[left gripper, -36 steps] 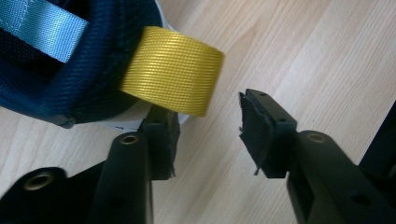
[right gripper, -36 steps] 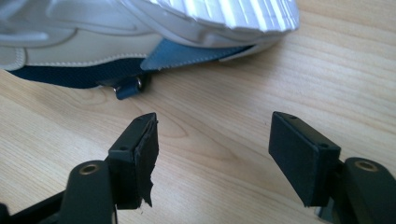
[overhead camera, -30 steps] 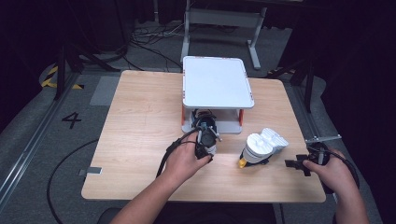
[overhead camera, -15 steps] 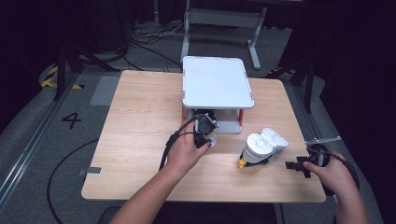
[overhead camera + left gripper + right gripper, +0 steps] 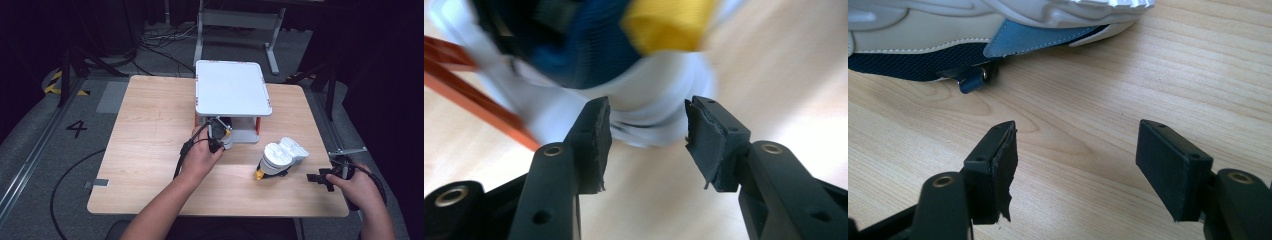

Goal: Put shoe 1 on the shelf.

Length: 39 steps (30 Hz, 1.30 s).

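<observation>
- While my left tool [image 5: 648,131] has just been opening, its pads stand clear of the shoe [image 5: 644,80] under the rack [image 5: 232,95].
- My right tool [image 5: 1075,165] gapes empty on the worktop [image 5: 150,130] beside the second shoe [image 5: 280,157].

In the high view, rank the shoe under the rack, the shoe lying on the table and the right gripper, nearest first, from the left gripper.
1. Shoe under the rack: right at the left gripper.
2. Shoe lying on the table: to the right, mid-table.
3. Right gripper: at the table's right edge.

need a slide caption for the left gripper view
Left gripper, jaws open, faces a blurred shoe with white sole, blue mesh and yellow lining, beside a red rack leg on the wooden table.
</observation>
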Each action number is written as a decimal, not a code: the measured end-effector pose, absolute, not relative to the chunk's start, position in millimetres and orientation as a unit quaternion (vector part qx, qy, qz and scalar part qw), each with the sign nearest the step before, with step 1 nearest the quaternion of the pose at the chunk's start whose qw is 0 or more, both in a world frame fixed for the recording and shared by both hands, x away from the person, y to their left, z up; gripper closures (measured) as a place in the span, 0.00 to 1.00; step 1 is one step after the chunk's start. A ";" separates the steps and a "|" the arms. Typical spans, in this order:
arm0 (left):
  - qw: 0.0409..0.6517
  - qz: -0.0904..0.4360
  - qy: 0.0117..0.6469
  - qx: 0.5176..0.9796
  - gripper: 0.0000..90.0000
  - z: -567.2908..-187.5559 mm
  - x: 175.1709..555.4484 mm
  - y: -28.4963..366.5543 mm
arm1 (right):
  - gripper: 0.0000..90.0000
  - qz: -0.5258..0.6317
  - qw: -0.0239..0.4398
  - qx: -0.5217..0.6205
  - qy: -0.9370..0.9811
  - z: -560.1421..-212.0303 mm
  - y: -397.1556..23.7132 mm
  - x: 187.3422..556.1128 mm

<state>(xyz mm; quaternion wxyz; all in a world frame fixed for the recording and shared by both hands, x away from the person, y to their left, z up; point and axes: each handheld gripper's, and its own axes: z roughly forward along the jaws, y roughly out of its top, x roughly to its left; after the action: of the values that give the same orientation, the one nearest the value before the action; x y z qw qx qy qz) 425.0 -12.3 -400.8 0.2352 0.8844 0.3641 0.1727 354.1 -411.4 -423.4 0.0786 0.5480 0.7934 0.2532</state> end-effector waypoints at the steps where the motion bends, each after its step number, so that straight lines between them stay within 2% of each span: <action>1: 0.246 0.150 0.360 0.887 0.58 -397.0 419.8 -15.9 | 0.38 0.253 0.078 0.549 0.793 -423.5 -411.9 354.2; 3: 0.266 0.119 0.339 0.894 0.61 -394.4 414.7 -24.7 | 0.38 0.250 0.079 0.549 0.794 -424.4 -412.0 354.5; 7: 0.278 0.110 0.324 0.897 0.62 -402.6 422.9 -35.6 | 0.38 0.252 0.078 0.545 0.796 -423.5 -409.6 353.2; 10: 0.287 0.146 0.328 0.888 0.61 -412.3 436.8 -34.0 | 0.38 0.257 0.080 0.545 0.794 -421.3 -410.2 352.1; 11: 0.297 0.147 0.335 0.882 0.66 -413.7 439.4 -31.7 | 0.38 0.257 0.081 0.547 0.793 -421.0 -410.7 351.9; 12: 0.300 0.149 0.338 0.880 0.66 -414.5 441.3 -30.0 | 0.38 0.257 0.082 0.547 0.793 -421.2 -411.5 352.0; 17: 0.286 0.194 0.344 0.873 0.63 -420.2 448.6 -22.6 | 0.38 0.250 0.078 0.552 0.792 -425.5 -413.9 353.5; 23: 0.271 0.258 0.325 0.869 0.67 -428.3 455.5 -19.3 | 0.38 0.251 0.077 0.551 0.792 -425.2 -412.3 352.8; 26: 0.273 0.279 0.314 0.865 0.64 -432.6 456.7 -20.2 | 0.38 0.256 0.078 0.549 0.792 -424.1 -412.0 352.3; 32: 0.292 0.282 0.315 0.858 0.54 -438.7 457.1 -25.2 | 0.38 0.253 0.076 0.549 0.793 -424.8 -410.4 352.4; 36: 0.293 0.253 0.328 0.862 0.47 -436.5 454.8 -26.0 | 0.38 0.256 0.076 0.549 0.792 -423.8 -412.0 353.1; 39: 0.292 0.233 0.339 0.863 0.47 -427.8 447.5 -23.5 | 0.38 0.257 0.079 0.548 0.792 -423.1 -412.4 354.3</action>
<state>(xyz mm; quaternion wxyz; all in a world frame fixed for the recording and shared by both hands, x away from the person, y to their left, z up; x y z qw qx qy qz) 447.5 -23.5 -427.8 0.2923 0.8634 0.3390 0.2329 354.3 -412.4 -423.1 0.0791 0.5482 0.7920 0.2567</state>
